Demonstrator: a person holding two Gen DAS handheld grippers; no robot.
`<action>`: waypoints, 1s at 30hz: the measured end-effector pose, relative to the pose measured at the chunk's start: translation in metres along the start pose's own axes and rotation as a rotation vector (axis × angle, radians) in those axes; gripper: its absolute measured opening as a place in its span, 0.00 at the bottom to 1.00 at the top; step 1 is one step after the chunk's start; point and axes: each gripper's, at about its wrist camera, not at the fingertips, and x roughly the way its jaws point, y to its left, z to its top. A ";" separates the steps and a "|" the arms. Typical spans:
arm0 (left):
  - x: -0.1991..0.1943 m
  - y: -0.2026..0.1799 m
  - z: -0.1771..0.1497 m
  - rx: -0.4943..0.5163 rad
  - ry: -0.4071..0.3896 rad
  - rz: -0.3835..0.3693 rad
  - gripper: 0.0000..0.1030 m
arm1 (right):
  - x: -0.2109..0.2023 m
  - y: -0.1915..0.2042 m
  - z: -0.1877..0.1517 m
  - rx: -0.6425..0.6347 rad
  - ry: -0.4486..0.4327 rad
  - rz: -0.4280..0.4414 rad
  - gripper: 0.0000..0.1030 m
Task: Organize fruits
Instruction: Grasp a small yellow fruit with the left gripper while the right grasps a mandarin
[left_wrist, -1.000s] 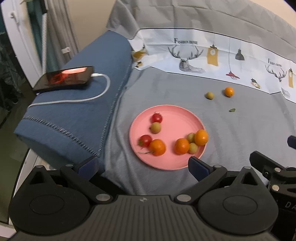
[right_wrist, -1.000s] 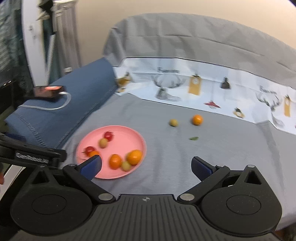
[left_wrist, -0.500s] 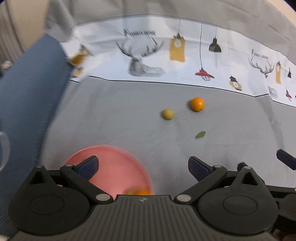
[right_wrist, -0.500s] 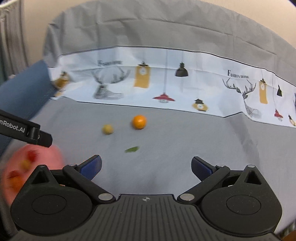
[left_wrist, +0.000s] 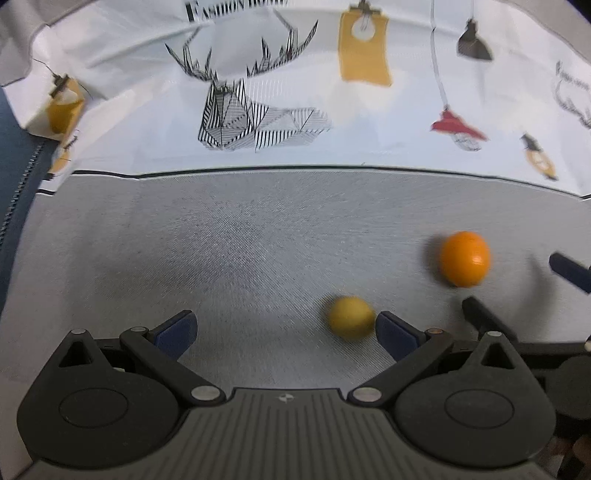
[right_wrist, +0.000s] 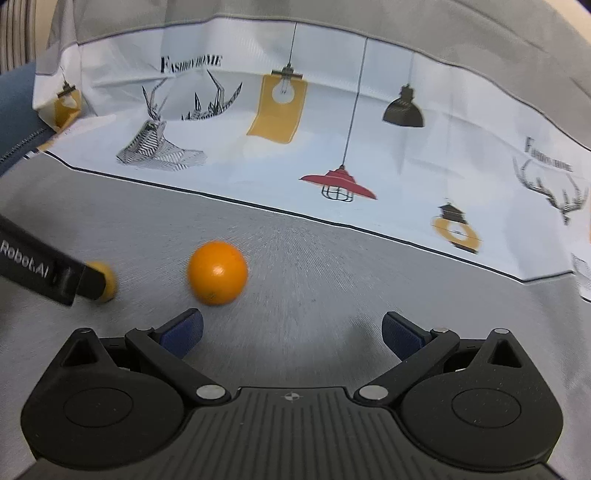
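Where the blue blanket (left_wrist: 14, 177) edges the far left, the grey bedcover (left_wrist: 258, 240) spreads flat, backed by a white printed band (right_wrist: 332, 122) of antlered deer and hanging lamps; the left gripper (left_wrist: 284, 328) hangs low over it, fingers spread wide and empty, the small yellow fruit (left_wrist: 349, 317) just inside its right pad; further right lies the orange (right_wrist: 217, 272), just ahead of the left pad of the right gripper (right_wrist: 291, 328), likewise wide and empty.
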 end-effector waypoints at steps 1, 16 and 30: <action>0.005 0.002 0.002 -0.008 0.003 -0.032 1.00 | 0.007 0.000 0.001 -0.002 -0.003 0.004 0.99; 0.018 0.001 0.009 -0.005 -0.022 0.051 1.00 | 0.024 0.000 0.001 0.016 -0.089 0.060 0.99; -0.005 0.003 0.006 -0.004 -0.054 -0.022 0.31 | -0.001 0.018 0.000 -0.092 -0.101 0.098 0.38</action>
